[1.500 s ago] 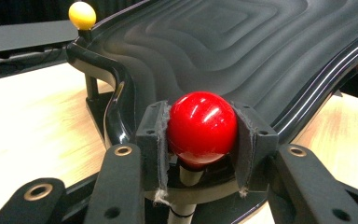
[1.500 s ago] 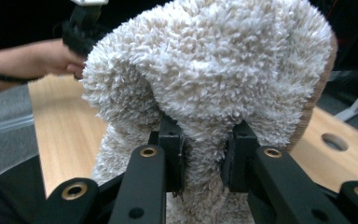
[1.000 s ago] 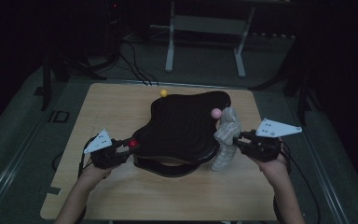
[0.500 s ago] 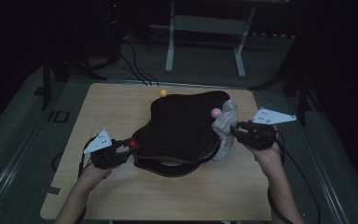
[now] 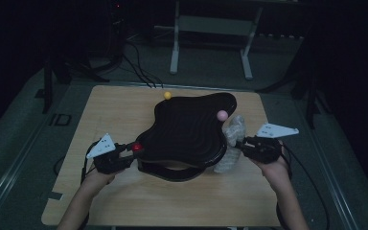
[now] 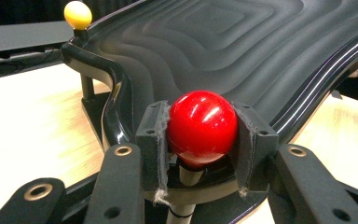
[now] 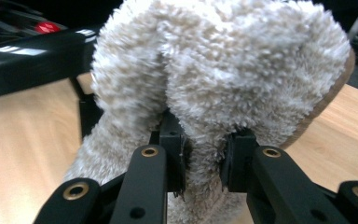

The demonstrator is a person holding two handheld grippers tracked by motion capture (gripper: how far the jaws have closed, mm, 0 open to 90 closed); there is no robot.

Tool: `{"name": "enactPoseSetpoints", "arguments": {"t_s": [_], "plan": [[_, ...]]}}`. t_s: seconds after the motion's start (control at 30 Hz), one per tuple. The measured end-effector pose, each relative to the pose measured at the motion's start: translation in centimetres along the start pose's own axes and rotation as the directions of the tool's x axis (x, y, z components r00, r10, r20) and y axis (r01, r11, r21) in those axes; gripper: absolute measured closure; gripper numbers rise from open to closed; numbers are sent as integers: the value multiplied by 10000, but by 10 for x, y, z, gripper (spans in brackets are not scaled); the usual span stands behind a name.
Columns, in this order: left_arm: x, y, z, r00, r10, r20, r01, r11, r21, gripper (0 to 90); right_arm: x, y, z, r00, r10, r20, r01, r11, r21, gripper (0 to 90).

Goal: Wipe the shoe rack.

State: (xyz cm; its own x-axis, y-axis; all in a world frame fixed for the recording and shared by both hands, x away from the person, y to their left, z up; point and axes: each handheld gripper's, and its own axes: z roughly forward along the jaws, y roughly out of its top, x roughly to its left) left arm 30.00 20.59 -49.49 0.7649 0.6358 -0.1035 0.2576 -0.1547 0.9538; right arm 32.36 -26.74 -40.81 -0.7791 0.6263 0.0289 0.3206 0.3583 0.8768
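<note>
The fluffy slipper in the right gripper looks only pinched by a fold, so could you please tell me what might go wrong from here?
The right gripper nips only a soft fold of the slipper, so it may slip free. The slipper hangs against the black tray and could snag its rim. The left gripper clamps a smooth red knob, which might pop out.

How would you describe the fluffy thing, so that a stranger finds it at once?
On the wooden table stands a black wavy tray with knobs at its corners. At its right edge, below the pink knob, lies the fluffy thing, pinched by the right gripper. It alone is soft, pale beige and furry.
</note>
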Motion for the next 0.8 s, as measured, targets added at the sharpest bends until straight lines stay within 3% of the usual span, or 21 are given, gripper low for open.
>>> {"name": "enactPoseSetpoints", "arguments": {"t_s": [0.17,0.27,0.33,0.43,0.47,0.6,0.67,0.8], "plan": [[0,0,0,10000,15,-7,-15,10000,15,598,25,-8,-30,9982,-521,-308,513,9984,-257,741],[-1,1,0,10000,13,-51,-13,10000,50,598,49,0,-44,9880,-1334,-777,1307,9907,-389,738],[0,1,0,10000,18,-42,-17,10000,64,598,62,8,-52,9763,-1822,-1169,1746,9820,-727,735],[0,0,0,10000,-6,1,6,10000,31,598,76,21,-60,9665,-2198,-1325,2025,9703,-1323,728],[0,1,0,10000,-7,18,7,10000,38,598,78,24,-61,9664,-2290,-1169,2127,9675,-1369,728],[1,0,0,10000,-42,84,42,10000,21,599,77,27,-49,9718,-2080,-1112,1926,9720,-1348,728],[1,1,0,10000,-17,78,16,10000,87,599,76,22,-40,9726,-1854,-1406,1669,9769,-1337,730],[1,1,0,10000,-32,82,31,10000,82,599,79,13,-37,9747,-1618,-1545,1388,9790,-1493,735]]}}
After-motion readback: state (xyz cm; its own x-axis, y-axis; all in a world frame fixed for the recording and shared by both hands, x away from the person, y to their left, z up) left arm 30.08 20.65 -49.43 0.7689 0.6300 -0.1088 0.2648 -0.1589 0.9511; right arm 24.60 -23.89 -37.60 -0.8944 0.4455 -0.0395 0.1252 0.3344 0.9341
